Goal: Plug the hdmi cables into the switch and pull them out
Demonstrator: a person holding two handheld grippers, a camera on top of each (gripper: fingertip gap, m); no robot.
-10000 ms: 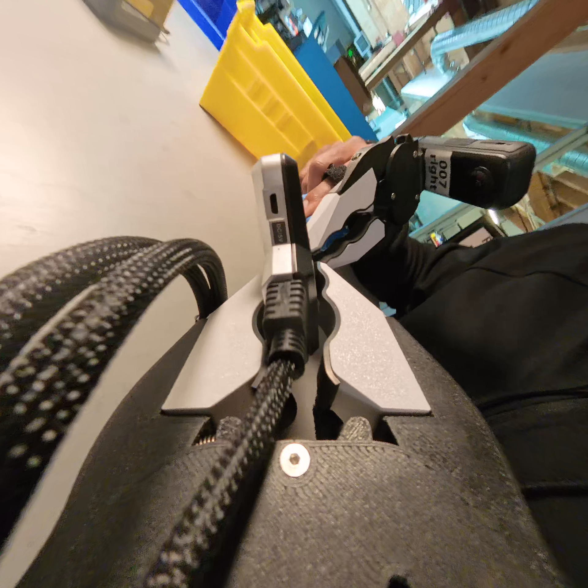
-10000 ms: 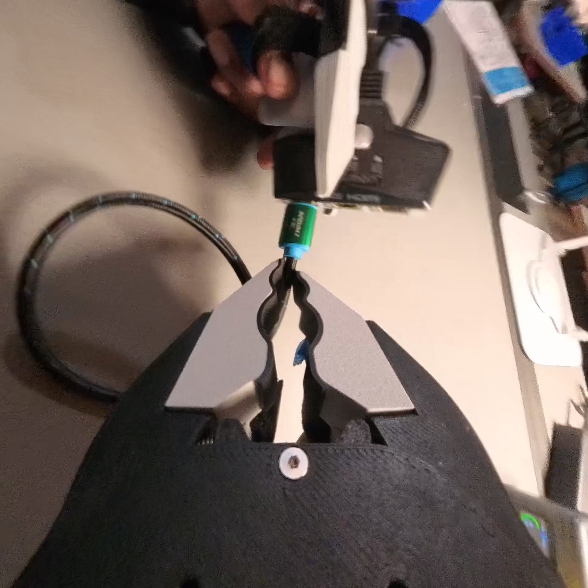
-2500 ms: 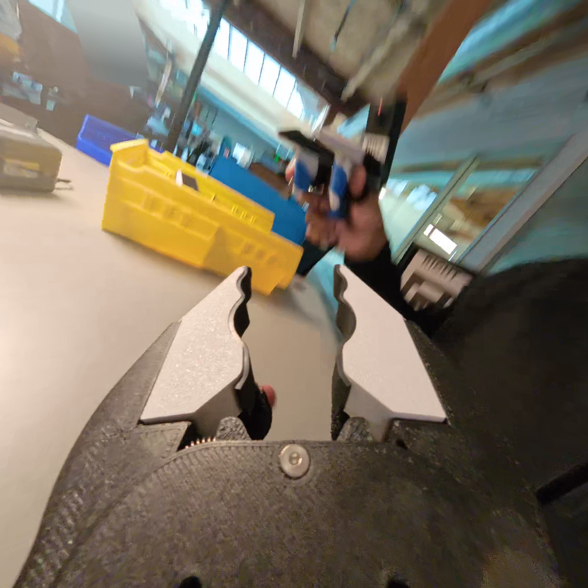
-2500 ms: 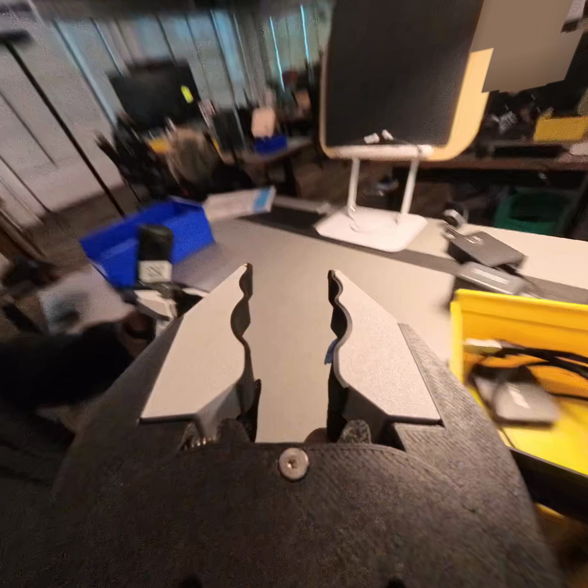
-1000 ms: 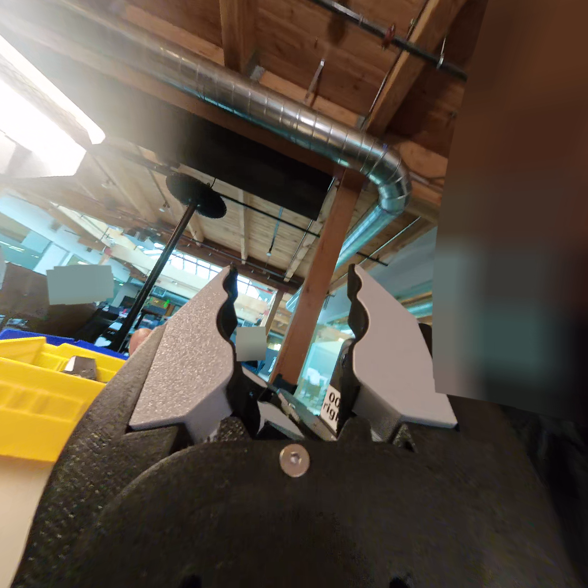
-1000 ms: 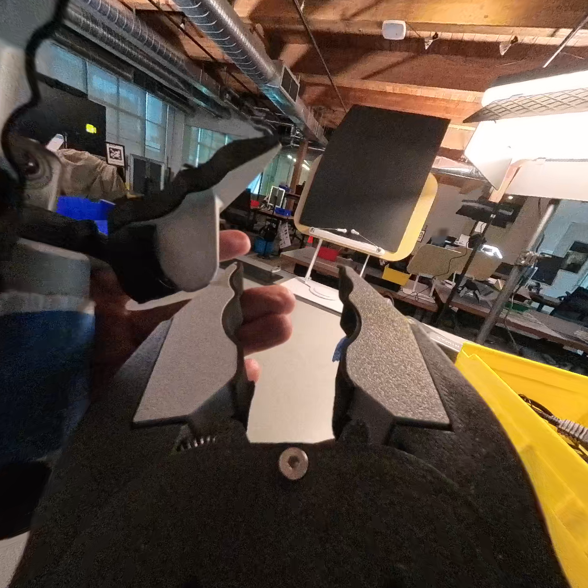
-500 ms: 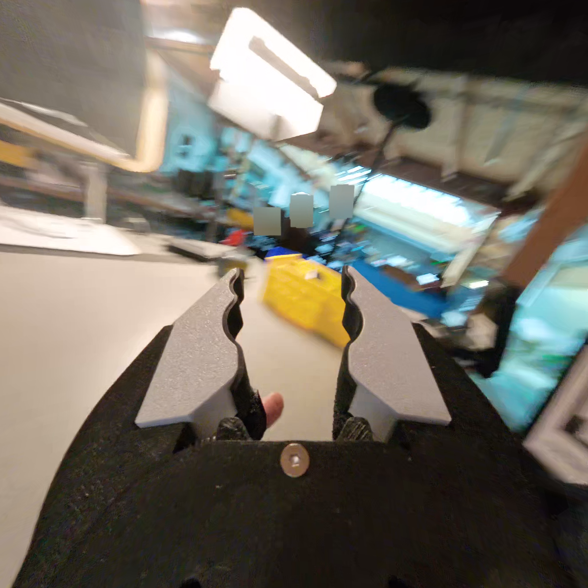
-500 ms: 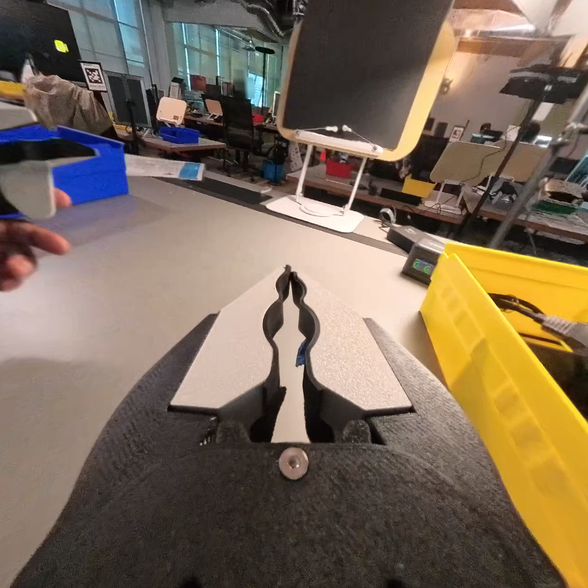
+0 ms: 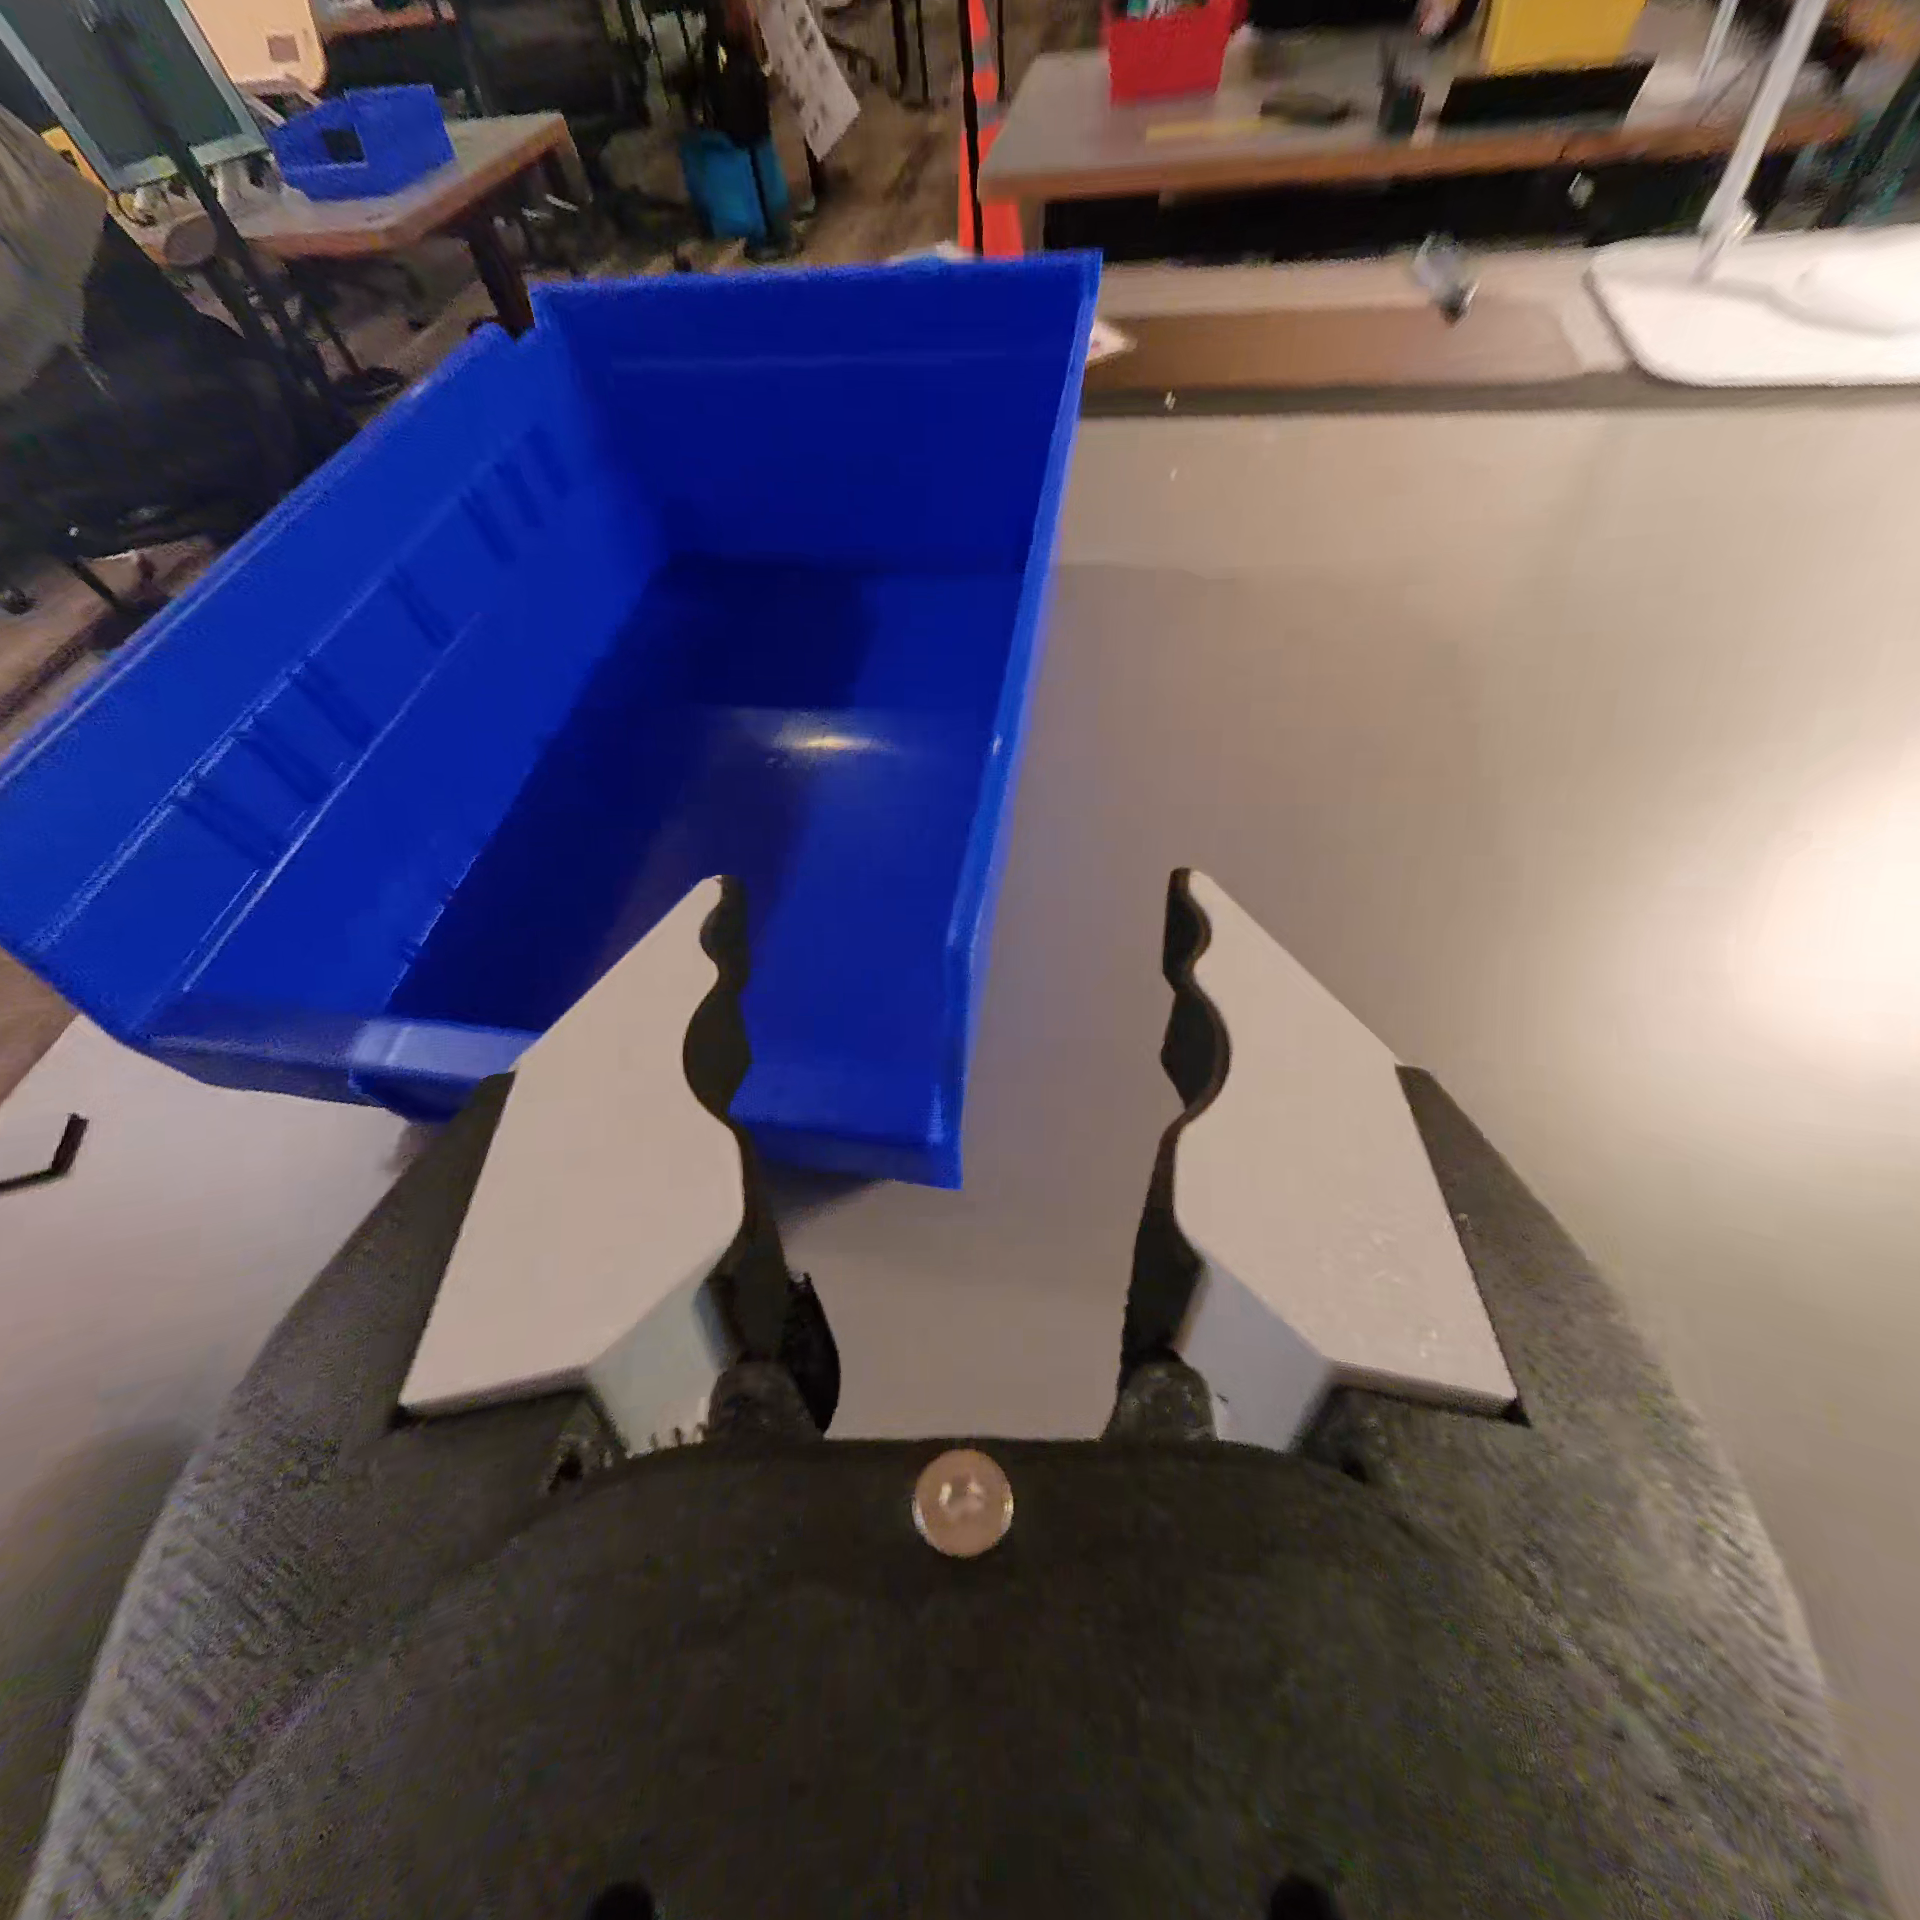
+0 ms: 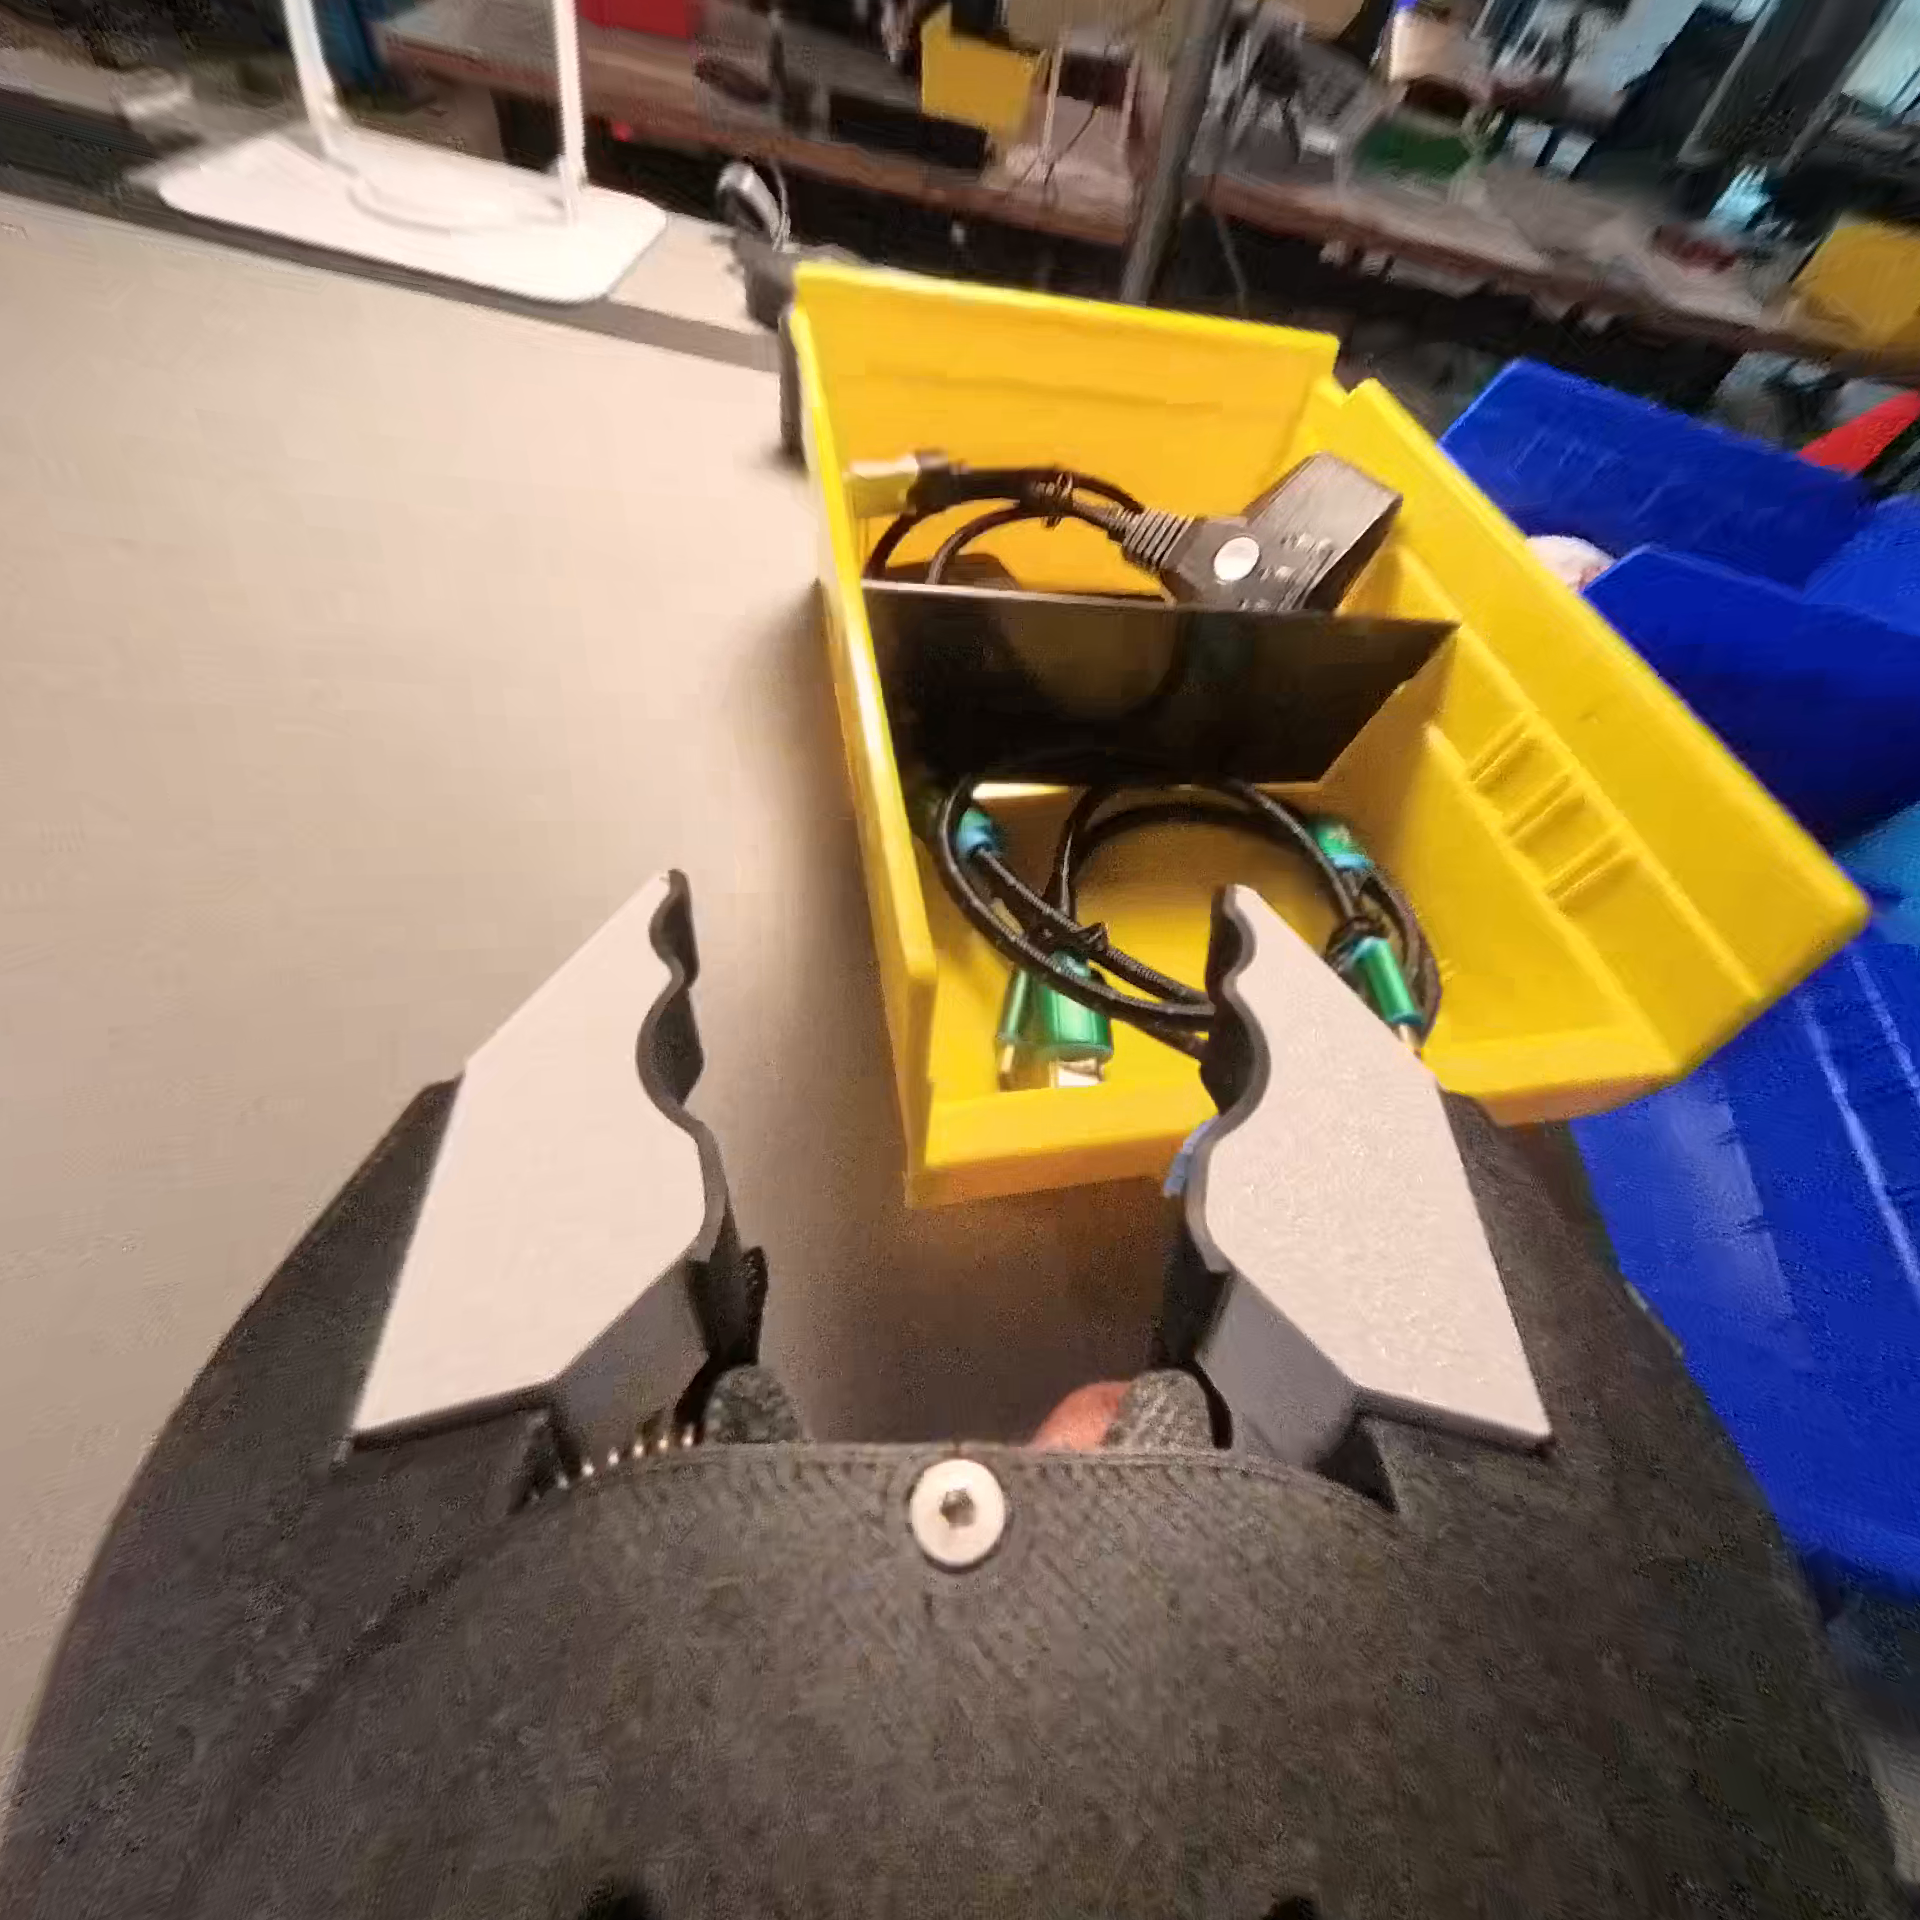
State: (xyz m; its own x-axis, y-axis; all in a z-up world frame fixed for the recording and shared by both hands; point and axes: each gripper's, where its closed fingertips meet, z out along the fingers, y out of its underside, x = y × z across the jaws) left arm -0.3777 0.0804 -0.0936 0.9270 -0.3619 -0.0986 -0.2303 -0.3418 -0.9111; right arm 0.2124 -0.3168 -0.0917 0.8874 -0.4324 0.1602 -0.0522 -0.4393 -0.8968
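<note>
Hidden: HDMI switch (image 10: 1288, 540) partly behind black divider (image 10: 1143, 681); right tongs (image 10: 951, 914) cover some HDMI cables (image 10: 1049, 1013).
Position: cables at 1 o'clock of right tongs, inside yellow bin (image 10: 1558, 831).
Tongs: left tongs (image 9: 956, 894) and right tongs both released, empty.

both wrist views downward, shared table (image 9: 1507, 727) probably

No writing can be read in either view; a white sign (image 9: 816, 62) with dark marks stands far beyond the left tongs (image 9: 956, 894), past the blue bin (image 9: 582, 665), too blurred to make out
</note>
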